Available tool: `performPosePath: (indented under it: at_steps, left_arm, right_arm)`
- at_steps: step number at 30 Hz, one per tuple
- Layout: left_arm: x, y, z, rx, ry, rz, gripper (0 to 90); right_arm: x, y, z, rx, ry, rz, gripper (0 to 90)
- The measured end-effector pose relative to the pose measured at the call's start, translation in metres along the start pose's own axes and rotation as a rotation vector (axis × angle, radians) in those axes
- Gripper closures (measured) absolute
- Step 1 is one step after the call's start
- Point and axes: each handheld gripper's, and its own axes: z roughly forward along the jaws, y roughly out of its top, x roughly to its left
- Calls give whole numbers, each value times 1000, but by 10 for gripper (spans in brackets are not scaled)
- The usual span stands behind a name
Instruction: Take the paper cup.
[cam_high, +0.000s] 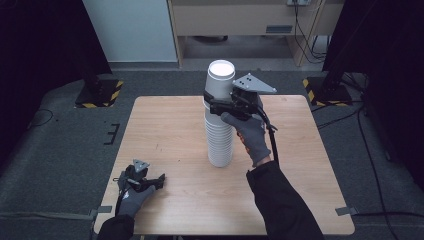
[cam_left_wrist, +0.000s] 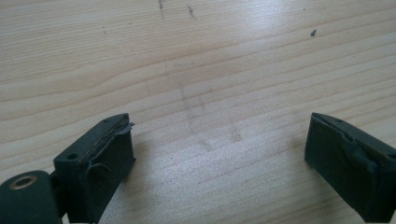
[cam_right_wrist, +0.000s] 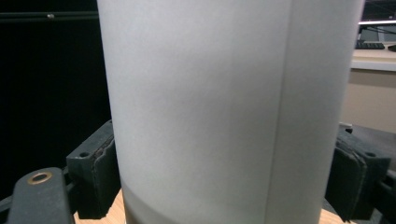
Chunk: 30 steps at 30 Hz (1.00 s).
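Your right claw (cam_high: 216, 104) is set around the top cup (cam_high: 220, 80) of the tall stack of white cups (cam_high: 219, 131), which stands upside down near the middle of the surface (cam_high: 165, 125), a little toward the far edge. In the right gripper view the cup wall (cam_right_wrist: 224, 112) sits between the two jaws, and both pads look to be touching or just beside it, so I judge the claw is pinching the top cup (though the pictures do not show how firmly). The step in hand looks like taking one cup off the stack.

Your left claw (cam_high: 150, 181) lies idle near the front left corner, jaws spread wide over bare wood, holding nothing.

The next move calls for a straight lift along the stack's axis until the cup clears the one beneath. If it sticks, the cups below may rise with it or the whole column may tip, since nothing steadies the base; your left claw is well apart from it.

For room, you have open wood to the left and front of the stack, and to the right as well; the far edge is the nearest one, so set down toward yourself
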Motion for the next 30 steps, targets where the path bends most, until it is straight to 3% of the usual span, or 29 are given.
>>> performPosePath:
  at_steps: [18, 30]
  left_arm:
    - [0, 0, 0, 1, 0, 0, 72]
    - [0, 0, 0, 1, 0, 1, 71]
  right_arm:
    - [-3, 20, -7, -67, 5, 30, 144]
    - [-13, 31, -23, -121, 2, 70, 144]
